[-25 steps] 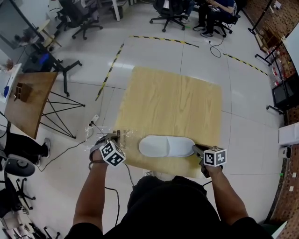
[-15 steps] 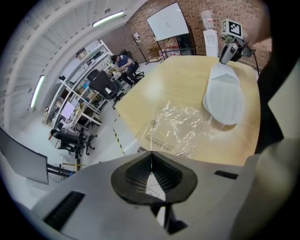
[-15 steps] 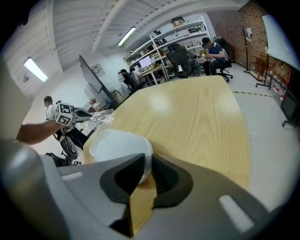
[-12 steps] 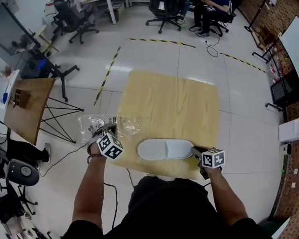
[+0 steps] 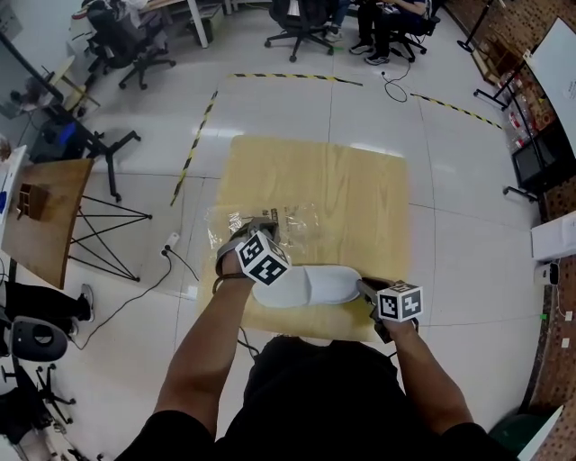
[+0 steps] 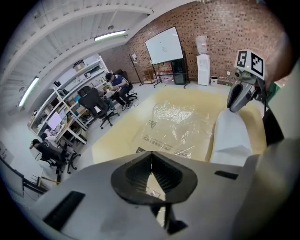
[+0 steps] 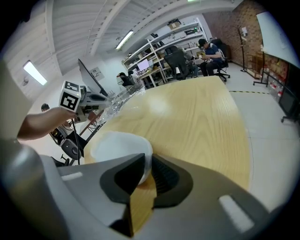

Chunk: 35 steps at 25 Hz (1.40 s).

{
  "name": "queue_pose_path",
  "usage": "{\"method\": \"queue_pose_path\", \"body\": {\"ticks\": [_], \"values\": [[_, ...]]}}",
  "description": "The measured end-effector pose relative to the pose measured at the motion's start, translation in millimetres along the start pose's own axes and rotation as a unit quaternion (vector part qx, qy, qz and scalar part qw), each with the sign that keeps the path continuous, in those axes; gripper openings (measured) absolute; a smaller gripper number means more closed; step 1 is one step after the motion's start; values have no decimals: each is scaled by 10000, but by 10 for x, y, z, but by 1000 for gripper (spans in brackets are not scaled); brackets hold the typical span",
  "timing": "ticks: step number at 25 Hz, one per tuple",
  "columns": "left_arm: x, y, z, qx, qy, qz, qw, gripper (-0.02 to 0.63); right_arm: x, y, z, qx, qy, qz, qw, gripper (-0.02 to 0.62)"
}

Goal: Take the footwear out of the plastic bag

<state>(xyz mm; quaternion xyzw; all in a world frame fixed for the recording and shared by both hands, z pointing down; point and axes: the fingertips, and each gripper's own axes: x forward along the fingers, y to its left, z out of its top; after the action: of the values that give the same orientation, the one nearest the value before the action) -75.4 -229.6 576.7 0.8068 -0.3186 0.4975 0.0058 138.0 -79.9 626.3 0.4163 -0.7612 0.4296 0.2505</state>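
A white slipper (image 5: 315, 284) lies near the front edge of the wooden table (image 5: 360, 198), outside the bag. My right gripper (image 5: 364, 289) is shut on its right end; in the right gripper view the jaws pinch the slipper's (image 7: 119, 145) rim at my right gripper (image 7: 143, 169). The clear plastic bag (image 5: 274, 221) lies crumpled and flat on the table just beyond the slipper. My left gripper (image 5: 247, 230) is shut on its near edge. In the left gripper view the bag (image 6: 176, 125) spreads out from my left gripper (image 6: 150, 172), with the slipper (image 6: 230, 138) to its right.
A second wooden table (image 5: 40, 212) on black legs stands at the left. Cables (image 5: 171, 261) run over the floor beside it. Office chairs (image 5: 301, 22) and seated people are at the back. Black-yellow tape (image 5: 193, 149) marks the floor.
My left gripper has carried the bag from beyond the table's left edge rightward onto the tabletop, beyond the slipper. The right gripper and slipper have hardly moved.
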Motion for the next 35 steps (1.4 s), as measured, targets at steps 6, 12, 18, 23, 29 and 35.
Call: {"method": "queue_pose_path", "body": {"ticks": [6,12,18,23,29,35], "values": [[356,-493,356,81,25,-513,9986,8,-52,-64,-39,160,24,-9,9999,52],[670,-659,281,273,287,-612,9973,9,-69,-92,0,83,-17,-260,9996,54],[529,-662,345,-298,-269,-885,9953,71,-387,-43,-86,-102,-168,-831,9963,149],[-30,-580,408,-917,-1126,-1108,9832,72,-798,283,-243,659,-951,-606,9914,164],[-1148,-837,309,-2182,-2013,-1466,9436,8,-1134,869,-215,1003,-1699,343,9798,0],[-2062,-1955,-166,-3673,-2133,-2172,8789,6,-1669,1418,-410,600,-1973,1326,9695,0]]}}
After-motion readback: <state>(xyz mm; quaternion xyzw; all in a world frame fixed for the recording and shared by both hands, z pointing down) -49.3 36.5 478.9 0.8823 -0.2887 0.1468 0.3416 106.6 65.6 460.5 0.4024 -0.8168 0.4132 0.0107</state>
